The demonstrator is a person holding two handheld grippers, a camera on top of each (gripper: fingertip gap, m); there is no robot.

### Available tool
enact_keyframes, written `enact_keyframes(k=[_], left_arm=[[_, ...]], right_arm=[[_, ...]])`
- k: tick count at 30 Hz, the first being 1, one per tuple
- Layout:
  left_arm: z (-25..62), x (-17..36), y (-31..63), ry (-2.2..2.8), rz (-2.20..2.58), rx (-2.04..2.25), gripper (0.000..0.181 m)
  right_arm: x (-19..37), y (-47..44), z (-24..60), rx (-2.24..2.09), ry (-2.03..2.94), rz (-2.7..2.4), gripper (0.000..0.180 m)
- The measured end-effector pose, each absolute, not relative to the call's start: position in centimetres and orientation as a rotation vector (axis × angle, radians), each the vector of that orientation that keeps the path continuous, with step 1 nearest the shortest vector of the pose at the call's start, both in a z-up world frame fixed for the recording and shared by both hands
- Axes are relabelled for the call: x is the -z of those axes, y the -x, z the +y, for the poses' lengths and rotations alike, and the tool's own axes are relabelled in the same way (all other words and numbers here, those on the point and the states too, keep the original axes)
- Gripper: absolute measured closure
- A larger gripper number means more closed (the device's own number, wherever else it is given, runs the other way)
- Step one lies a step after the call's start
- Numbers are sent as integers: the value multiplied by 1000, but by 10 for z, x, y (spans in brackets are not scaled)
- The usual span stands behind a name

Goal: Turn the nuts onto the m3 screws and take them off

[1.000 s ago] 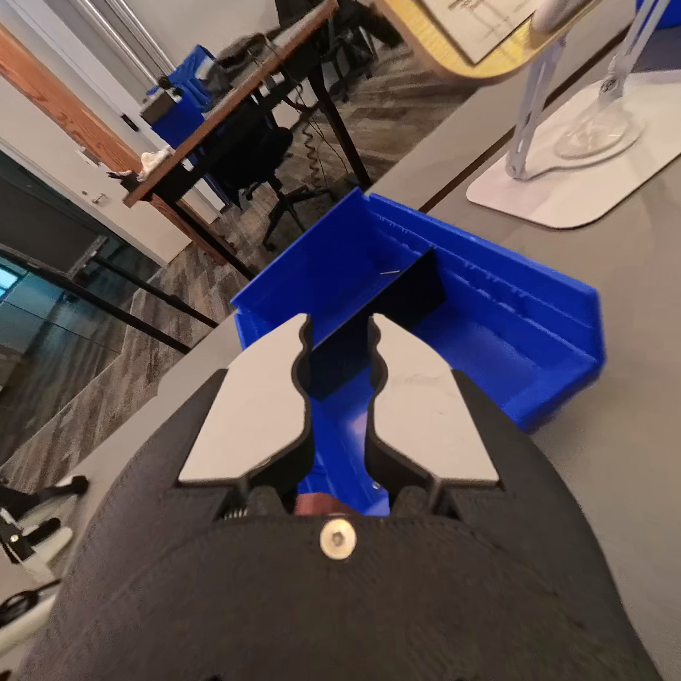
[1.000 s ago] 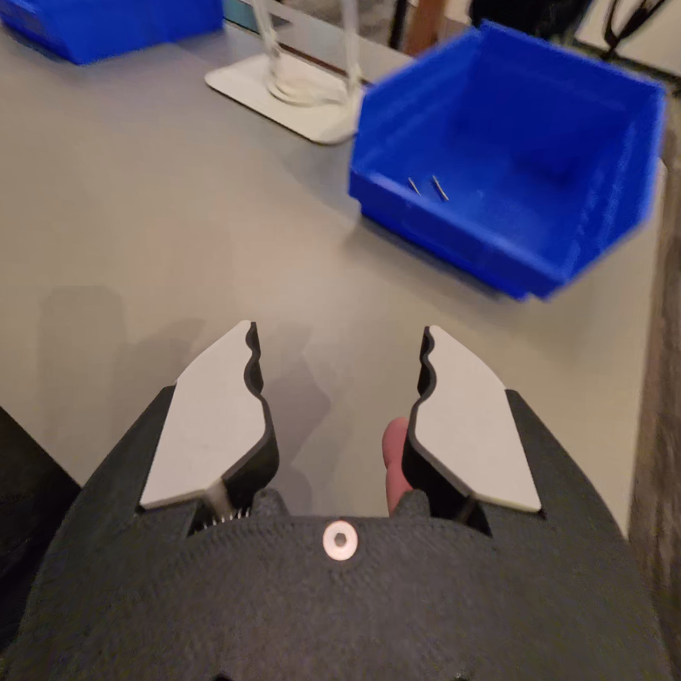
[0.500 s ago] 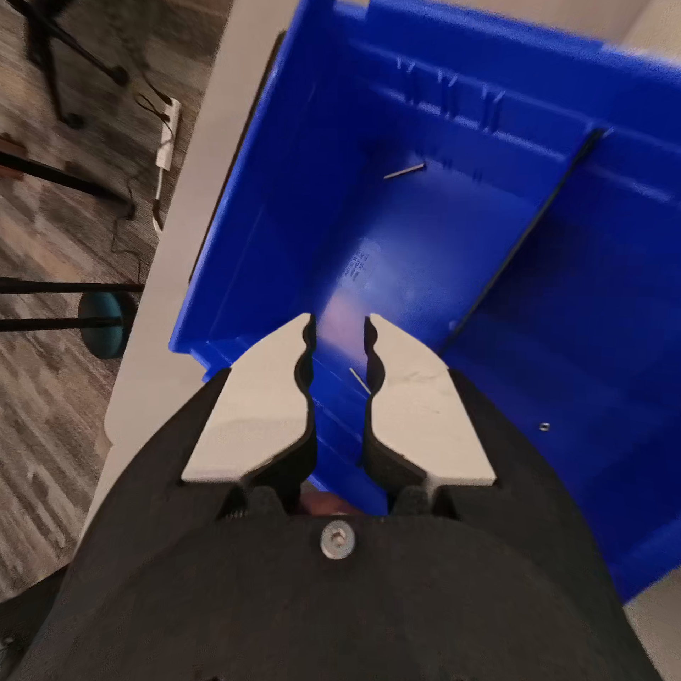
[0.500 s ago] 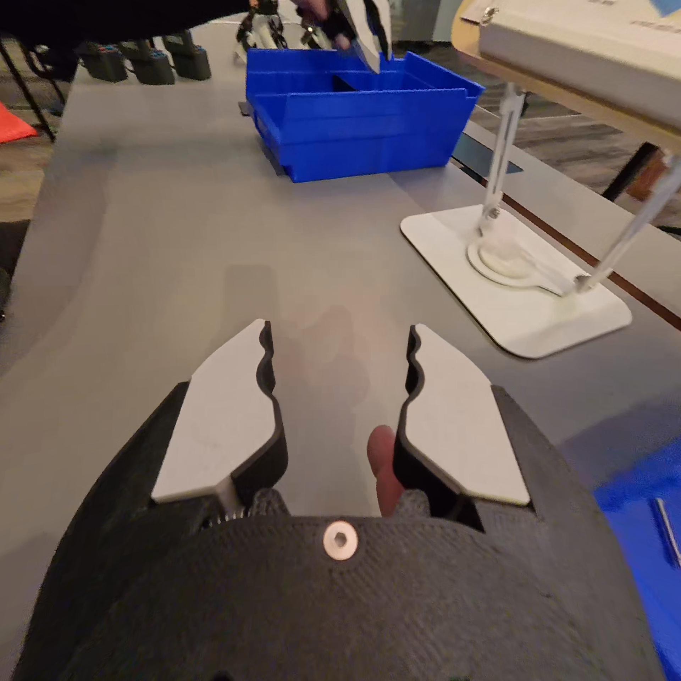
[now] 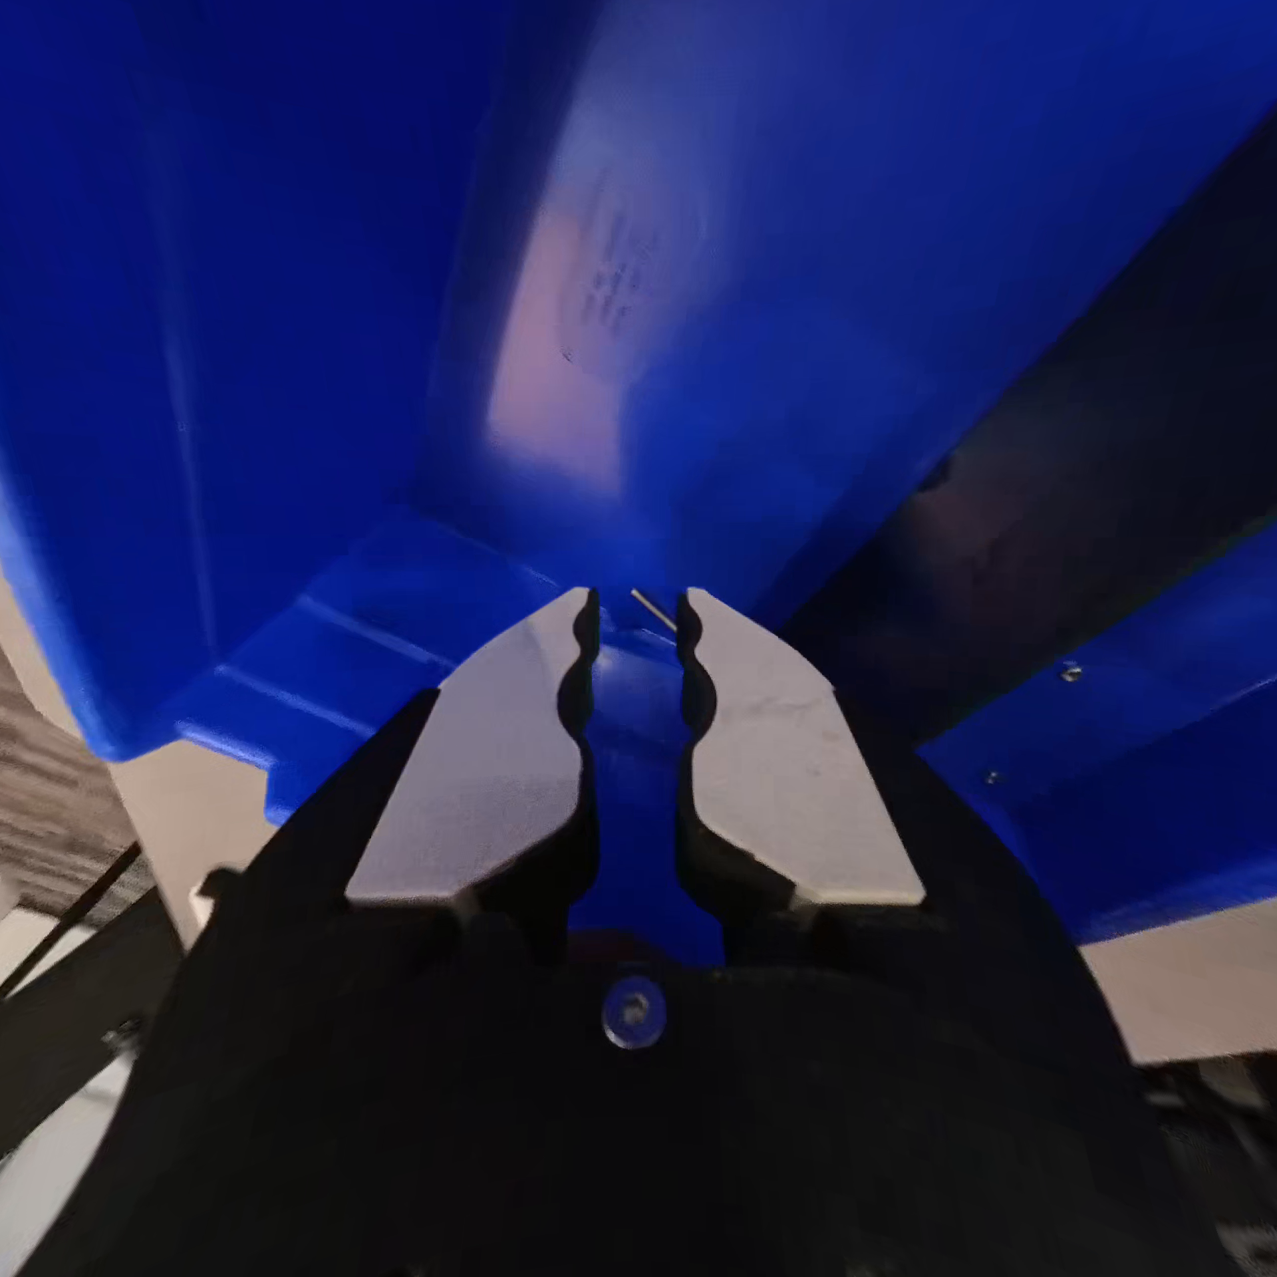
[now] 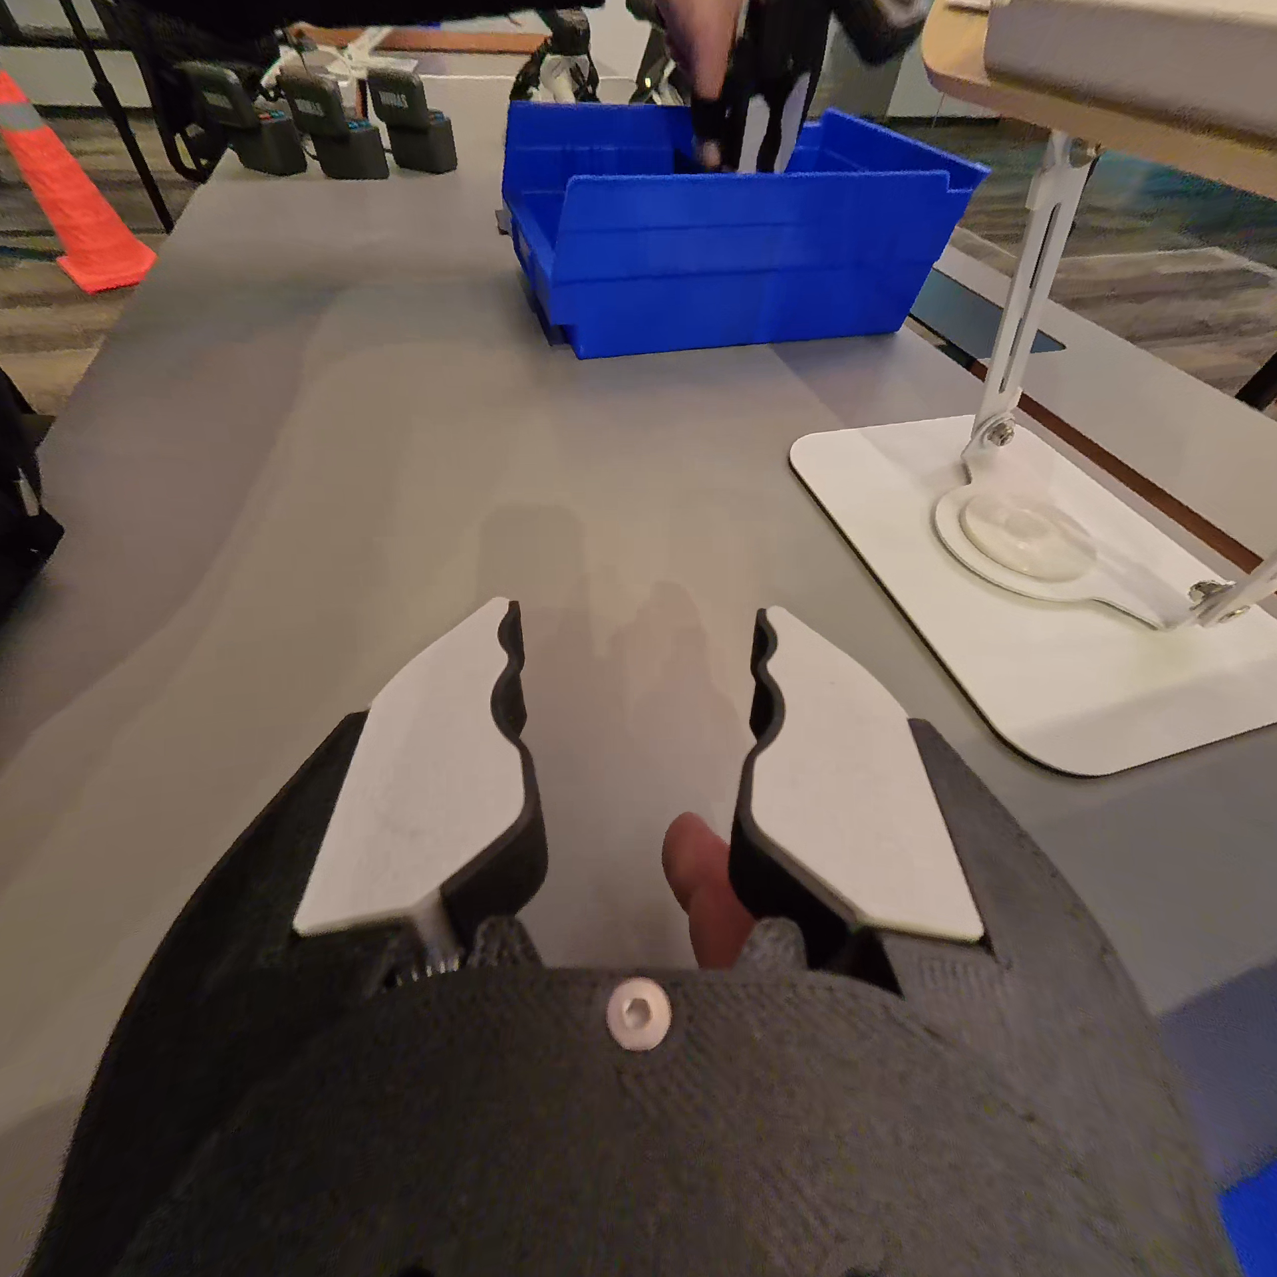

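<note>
2 claws spread and empty: left claw (image 5: 636,602) straddles a thin screw (image 5: 653,609) in the blue bin (image 5: 311,622); I may nudge it away. Right claw (image 6: 634,625) idles over the table (image 6: 345,484).

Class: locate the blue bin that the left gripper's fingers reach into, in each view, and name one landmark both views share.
Left wrist view: the blue bin fills the upper frame, just beyond the fingers.
Right wrist view: the blue bin sits top centre, a hand reaching in.
Shared landmark: the grey table.
</note>
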State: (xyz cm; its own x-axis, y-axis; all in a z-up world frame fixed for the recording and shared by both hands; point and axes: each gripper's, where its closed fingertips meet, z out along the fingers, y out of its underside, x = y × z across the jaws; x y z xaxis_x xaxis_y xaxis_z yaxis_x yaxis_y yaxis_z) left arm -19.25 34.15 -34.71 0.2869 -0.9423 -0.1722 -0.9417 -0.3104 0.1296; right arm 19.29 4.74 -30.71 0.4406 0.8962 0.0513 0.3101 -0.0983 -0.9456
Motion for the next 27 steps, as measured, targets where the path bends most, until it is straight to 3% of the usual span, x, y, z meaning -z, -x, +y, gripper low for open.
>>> enact_keyframes(k=[14,27], left_arm=[[343,361,226,-1843,-1992,721,163],[336,377,243,-1773,-1865,650,167]], right_arm=[[293,-205,38,-720,1542,-1024,117],[288,-209,38,-744,1518,-998,118]])
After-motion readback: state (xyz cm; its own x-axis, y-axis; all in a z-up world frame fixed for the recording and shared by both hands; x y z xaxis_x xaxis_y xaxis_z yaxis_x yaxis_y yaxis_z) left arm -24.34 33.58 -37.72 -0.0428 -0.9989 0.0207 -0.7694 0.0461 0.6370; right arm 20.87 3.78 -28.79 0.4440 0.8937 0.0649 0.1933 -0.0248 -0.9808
